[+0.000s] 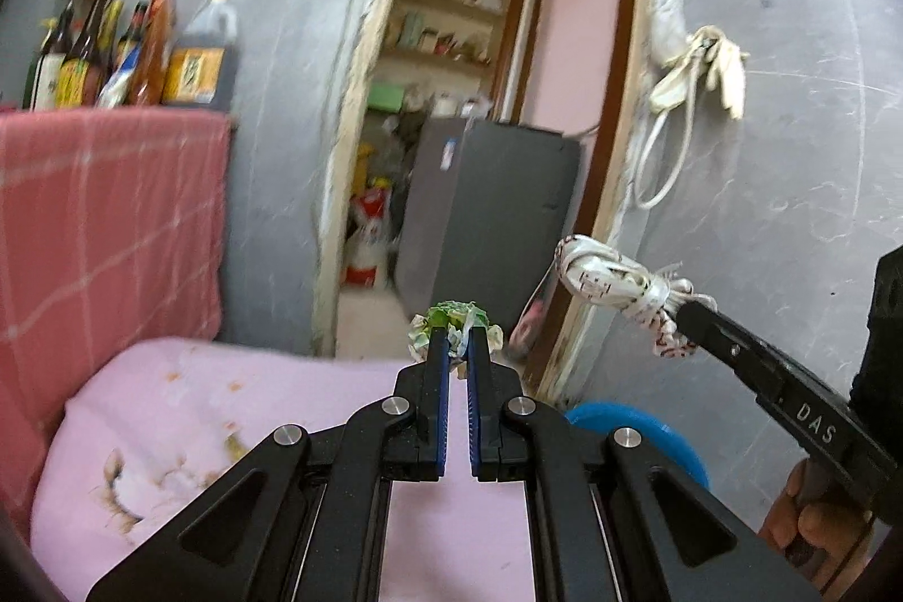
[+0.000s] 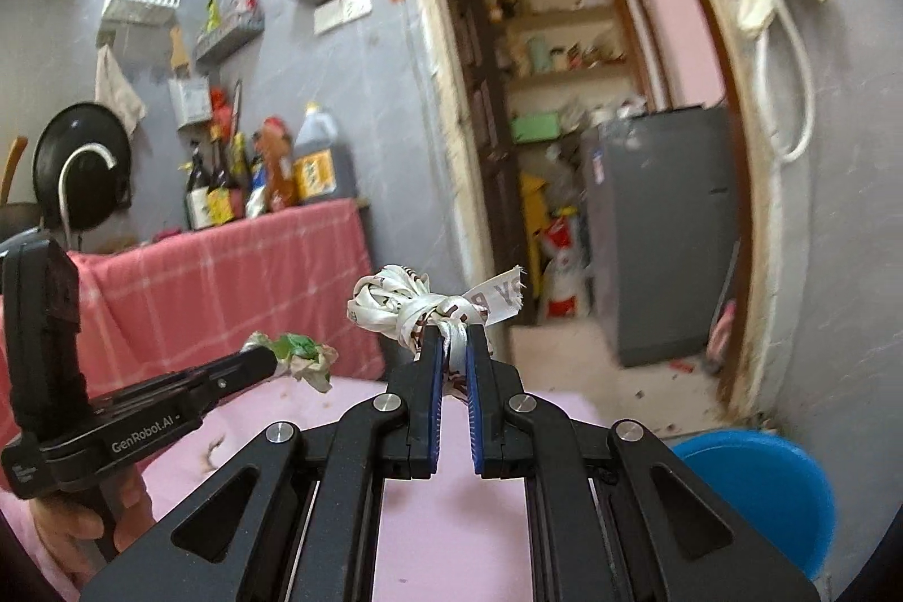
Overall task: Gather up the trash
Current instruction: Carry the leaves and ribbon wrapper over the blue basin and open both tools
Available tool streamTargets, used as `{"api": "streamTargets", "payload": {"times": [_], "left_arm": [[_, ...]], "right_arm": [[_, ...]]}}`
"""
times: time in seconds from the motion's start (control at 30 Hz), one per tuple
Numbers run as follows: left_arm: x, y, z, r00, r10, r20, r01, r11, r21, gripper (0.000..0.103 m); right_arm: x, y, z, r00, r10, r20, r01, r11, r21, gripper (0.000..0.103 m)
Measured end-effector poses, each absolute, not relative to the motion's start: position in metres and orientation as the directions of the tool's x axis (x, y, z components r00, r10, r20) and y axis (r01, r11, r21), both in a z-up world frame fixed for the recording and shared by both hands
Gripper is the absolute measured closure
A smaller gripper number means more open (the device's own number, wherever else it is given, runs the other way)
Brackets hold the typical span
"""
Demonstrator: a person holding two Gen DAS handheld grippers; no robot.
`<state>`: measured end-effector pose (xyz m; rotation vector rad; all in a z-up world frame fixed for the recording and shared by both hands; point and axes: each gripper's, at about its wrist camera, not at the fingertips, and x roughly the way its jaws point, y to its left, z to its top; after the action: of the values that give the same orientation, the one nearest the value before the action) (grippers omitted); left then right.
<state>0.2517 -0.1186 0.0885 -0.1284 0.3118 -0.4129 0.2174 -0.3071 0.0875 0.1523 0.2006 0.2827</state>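
My left gripper (image 1: 457,339) is shut on a crumpled green and white wrapper (image 1: 451,320) and holds it in the air above the pink table (image 1: 226,410). The left gripper also shows in the right wrist view (image 2: 271,358) with the wrapper (image 2: 305,354) at its tip. My right gripper (image 2: 451,339) is shut on a knotted bundle of white printed plastic strip (image 2: 406,306), also held above the table. The right gripper shows in the left wrist view (image 1: 685,311) with the bundle (image 1: 615,286), to the right of the left gripper.
A blue bin (image 2: 762,483) stands on the floor right of the stained pink table, also seen in the left wrist view (image 1: 638,427). A counter with a red checked cloth (image 2: 237,275) holds several bottles (image 2: 271,173). An open doorway shows a grey cabinet (image 2: 660,229).
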Motion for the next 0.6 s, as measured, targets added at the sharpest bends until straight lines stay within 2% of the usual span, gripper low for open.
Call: {"api": "streamTargets", "payload": {"times": [0.3, 0.43, 0.6], "left_arm": [[0.249, -0.193, 0.103, 0.856, -0.485, -0.176, 0.464, 0.873, -0.151, 0.099], [0.250, -0.220, 0.099, 0.838, -0.514, -0.181, 0.496, 0.857, -0.137, 0.099], [0.257, -0.252, 0.086, 0.803, -0.550, -0.229, 0.535, 0.835, -0.129, 0.099]], "right_arm": [[0.192, -0.361, 0.092, 0.986, 0.129, -0.106, -0.112, 0.983, 0.147, 0.097], [0.186, -0.387, 0.089, 0.992, 0.070, -0.108, -0.053, 0.987, 0.150, 0.097], [0.183, -0.420, 0.079, 0.991, 0.005, -0.130, 0.017, 0.985, 0.169, 0.097]]}}
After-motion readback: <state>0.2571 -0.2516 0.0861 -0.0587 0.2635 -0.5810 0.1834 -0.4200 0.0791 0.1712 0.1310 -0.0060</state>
